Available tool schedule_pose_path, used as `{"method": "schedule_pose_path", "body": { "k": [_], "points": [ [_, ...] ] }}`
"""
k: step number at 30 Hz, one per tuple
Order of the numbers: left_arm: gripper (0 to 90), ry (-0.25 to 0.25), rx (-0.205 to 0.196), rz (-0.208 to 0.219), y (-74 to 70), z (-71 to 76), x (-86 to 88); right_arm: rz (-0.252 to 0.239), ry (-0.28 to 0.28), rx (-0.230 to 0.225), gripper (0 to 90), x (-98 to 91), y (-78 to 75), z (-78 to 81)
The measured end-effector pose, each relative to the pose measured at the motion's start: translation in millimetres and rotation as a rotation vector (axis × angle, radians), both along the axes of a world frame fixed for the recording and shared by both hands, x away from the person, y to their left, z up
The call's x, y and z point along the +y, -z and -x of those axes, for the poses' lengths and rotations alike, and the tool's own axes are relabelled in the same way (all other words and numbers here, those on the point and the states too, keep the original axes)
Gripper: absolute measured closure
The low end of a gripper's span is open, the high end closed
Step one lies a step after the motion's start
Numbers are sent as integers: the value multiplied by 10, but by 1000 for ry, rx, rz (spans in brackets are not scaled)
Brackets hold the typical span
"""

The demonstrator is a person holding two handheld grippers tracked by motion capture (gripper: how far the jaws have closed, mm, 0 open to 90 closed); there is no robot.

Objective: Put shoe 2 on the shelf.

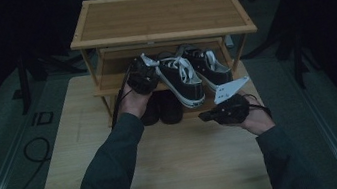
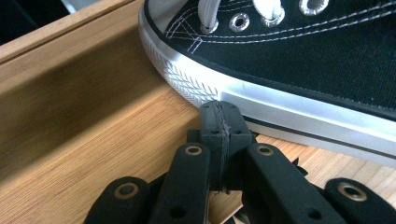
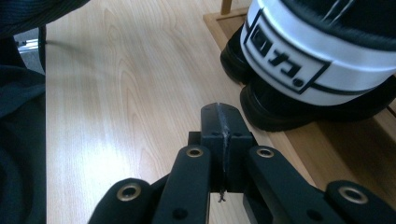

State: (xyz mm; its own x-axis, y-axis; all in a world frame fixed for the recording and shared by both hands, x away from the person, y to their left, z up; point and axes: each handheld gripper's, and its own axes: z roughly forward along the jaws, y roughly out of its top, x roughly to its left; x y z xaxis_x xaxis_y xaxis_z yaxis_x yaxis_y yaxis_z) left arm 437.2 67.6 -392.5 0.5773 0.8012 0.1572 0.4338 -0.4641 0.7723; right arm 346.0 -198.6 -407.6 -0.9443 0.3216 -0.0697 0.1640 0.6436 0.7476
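Two black canvas sneakers with white laces, one on the left [image 1: 182, 80] and one on the right [image 1: 210, 68], lie on the middle shelf of a wooden shoe rack [image 1: 159, 15], their ends jutting over its front. My left gripper [image 1: 145, 70] is at the left sneaker's side, shut and empty. In the left gripper view its tips [image 2: 220, 116] sit right at the white sole [image 2: 299, 112]; I cannot tell if they touch. My right gripper [image 1: 205, 116], also shut and empty, hovers over the table before the rack. Its tips [image 3: 220, 119] point past a sneaker's white heel patch [image 3: 289, 65].
A pair of dark shoes [image 1: 161, 108] stands on the lowest shelf, under the sneakers, and shows as dark shoes [image 3: 275, 109] in the right gripper view. The rack stands at the far end of a light wooden table [image 1: 178, 174]. A sleeve [image 3: 18, 116] lies to the left.
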Motion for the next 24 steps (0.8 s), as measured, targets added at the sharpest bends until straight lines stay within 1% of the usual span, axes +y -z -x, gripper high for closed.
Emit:
{"method": "schedule_pose_path", "body": {
  "k": [1,3,5,6,10,13,14,19,24],
  "points": [
    [900,3,1,-1,-1,0,4,-5,3,-2,898,6,-9,2],
    [887,17,18,-3,4,-7,28,-32,-4,-17,898,18,-50,11],
    [887,21,32,7,-4,-9,52,-37,-8,-25,899,28,-81,14],
    [889,21,30,-4,-10,-4,57,-40,-6,-30,899,34,-93,11],
    [889,19,31,-11,-12,-4,88,-51,1,-41,899,28,-128,-6],
    [886,21,32,-16,-15,-9,144,-58,15,-44,899,-21,-157,-16],
    [884,27,36,-27,-21,-11,163,-59,18,-50,900,-36,-162,-19],
    [871,28,32,-20,-17,-10,194,-70,30,-56,900,-65,-182,-27],
    [861,30,34,-25,-22,-31,294,-70,29,-56,900,-61,-179,-43]
  ]
}}
